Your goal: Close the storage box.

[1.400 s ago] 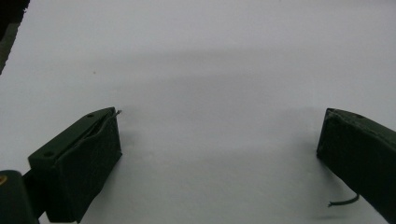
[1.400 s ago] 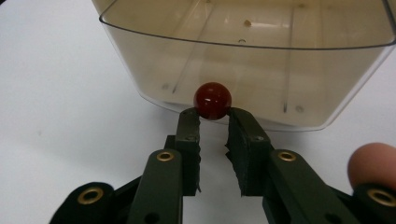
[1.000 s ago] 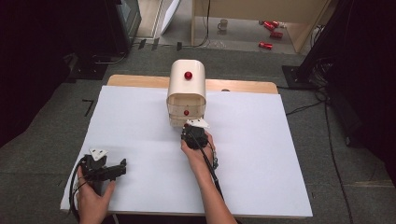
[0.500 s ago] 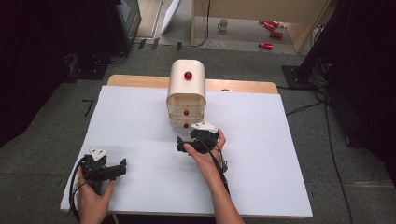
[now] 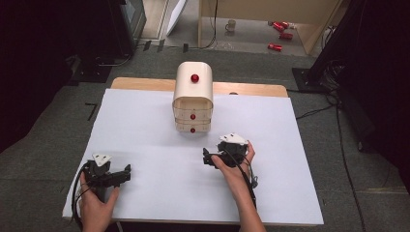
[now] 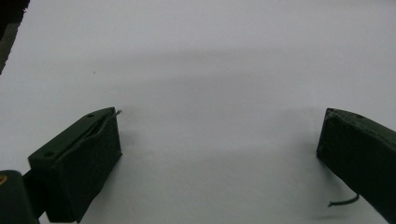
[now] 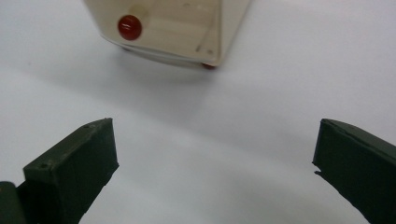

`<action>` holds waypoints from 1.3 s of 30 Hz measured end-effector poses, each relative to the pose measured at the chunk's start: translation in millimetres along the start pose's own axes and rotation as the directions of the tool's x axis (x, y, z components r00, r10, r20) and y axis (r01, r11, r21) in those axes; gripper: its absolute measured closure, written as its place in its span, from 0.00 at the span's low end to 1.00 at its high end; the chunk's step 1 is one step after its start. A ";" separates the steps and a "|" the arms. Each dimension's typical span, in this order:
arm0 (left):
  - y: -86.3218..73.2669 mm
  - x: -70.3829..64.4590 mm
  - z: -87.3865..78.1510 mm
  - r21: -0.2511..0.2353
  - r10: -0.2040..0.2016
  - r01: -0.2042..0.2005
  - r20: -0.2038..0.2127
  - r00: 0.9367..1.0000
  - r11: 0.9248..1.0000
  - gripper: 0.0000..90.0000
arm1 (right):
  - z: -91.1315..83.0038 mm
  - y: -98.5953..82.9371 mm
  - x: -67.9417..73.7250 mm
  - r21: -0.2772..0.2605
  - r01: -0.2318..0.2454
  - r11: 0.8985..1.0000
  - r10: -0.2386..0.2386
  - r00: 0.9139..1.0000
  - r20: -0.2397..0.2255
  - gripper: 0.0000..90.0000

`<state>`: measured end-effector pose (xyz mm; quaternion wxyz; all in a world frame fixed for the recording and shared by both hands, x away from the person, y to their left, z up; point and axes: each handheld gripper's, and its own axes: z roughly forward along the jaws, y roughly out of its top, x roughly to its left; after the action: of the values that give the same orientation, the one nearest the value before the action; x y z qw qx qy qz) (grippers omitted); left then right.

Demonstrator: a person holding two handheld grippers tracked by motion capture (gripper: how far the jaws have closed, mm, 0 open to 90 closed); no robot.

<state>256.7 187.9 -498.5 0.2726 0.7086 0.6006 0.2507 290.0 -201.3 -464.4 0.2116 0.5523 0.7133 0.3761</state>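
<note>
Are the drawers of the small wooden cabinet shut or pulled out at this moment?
Shut, as far as the high view shows: both lower drawer fronts of the cabinet sit flush, red knobs in line. The right tongs are open and apart from it.

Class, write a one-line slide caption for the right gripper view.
Open right gripper above the white table, facing a small wooden drawer chest with a red knob.
</note>
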 end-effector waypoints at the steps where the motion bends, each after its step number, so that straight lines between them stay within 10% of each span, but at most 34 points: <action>1: 0.0 0.1 0.0 0.000 0.002 -0.002 0.000 1.000 1.000 0.00 | -2.3 -1.8 -3.2 0.002 -0.003 1.000 0.003 1.000 0.004 0.00; 39: 0.0 0.0 0.0 0.000 0.000 0.000 0.000 1.000 1.000 0.00 | -64.5 -65.4 -108.4 0.023 -0.119 0.993 0.113 0.977 0.183 0.00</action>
<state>256.7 187.9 -498.5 0.2727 0.7085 0.6006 0.2509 235.2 -330.6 -486.6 0.2440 0.6284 0.6639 0.3237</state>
